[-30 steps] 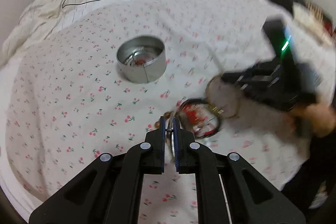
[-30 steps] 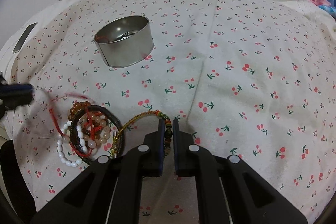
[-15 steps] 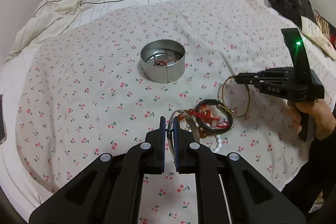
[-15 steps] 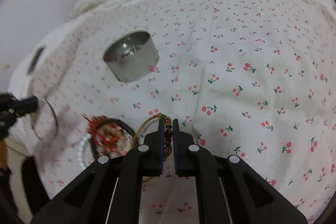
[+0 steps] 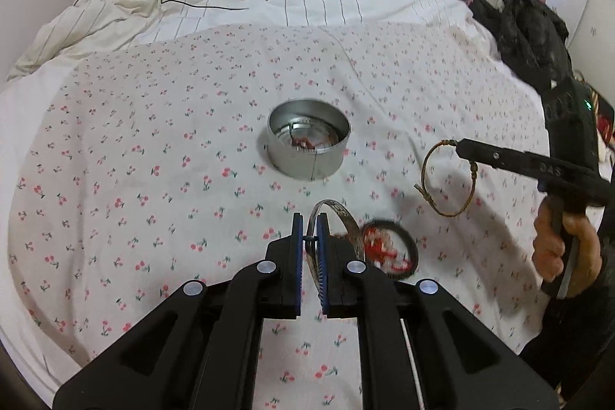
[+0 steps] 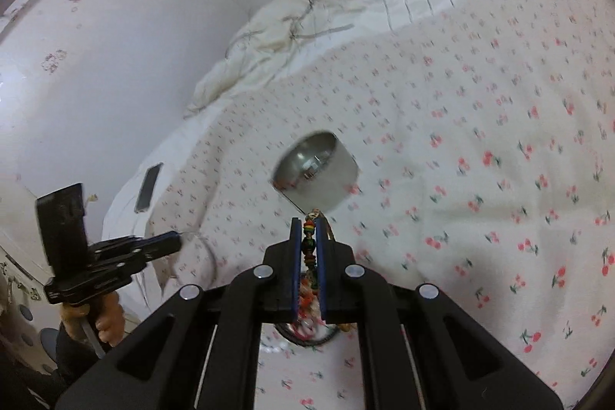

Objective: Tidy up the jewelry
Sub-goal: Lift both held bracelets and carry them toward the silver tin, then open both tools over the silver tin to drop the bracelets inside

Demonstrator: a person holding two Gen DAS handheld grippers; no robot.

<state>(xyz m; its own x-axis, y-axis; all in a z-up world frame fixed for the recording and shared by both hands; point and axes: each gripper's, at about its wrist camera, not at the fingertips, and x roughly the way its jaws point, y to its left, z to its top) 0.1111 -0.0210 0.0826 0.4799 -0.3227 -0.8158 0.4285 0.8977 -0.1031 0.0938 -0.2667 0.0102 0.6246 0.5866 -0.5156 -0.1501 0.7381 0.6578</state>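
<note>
Cherry-print bed (image 5: 153,148) carries a tin (image 5: 308,148) mid-scene. Left hand-held gripper (image 5: 308,237) pinches a silver bangle (image 5: 346,221); right hand-held gripper (image 6: 307,237) clamps a woven bracelet (image 5: 447,179), lifted right of the tin. Remaining bracelets (image 5: 388,250) lie near.

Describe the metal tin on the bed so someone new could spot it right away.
Look at the cherry-print bedsheet covering the bed; near its middle stands a round, open, silver metal tin. It is the only container there, with something red inside, apart from the bracelet pile lying loose on the sheet.
</note>
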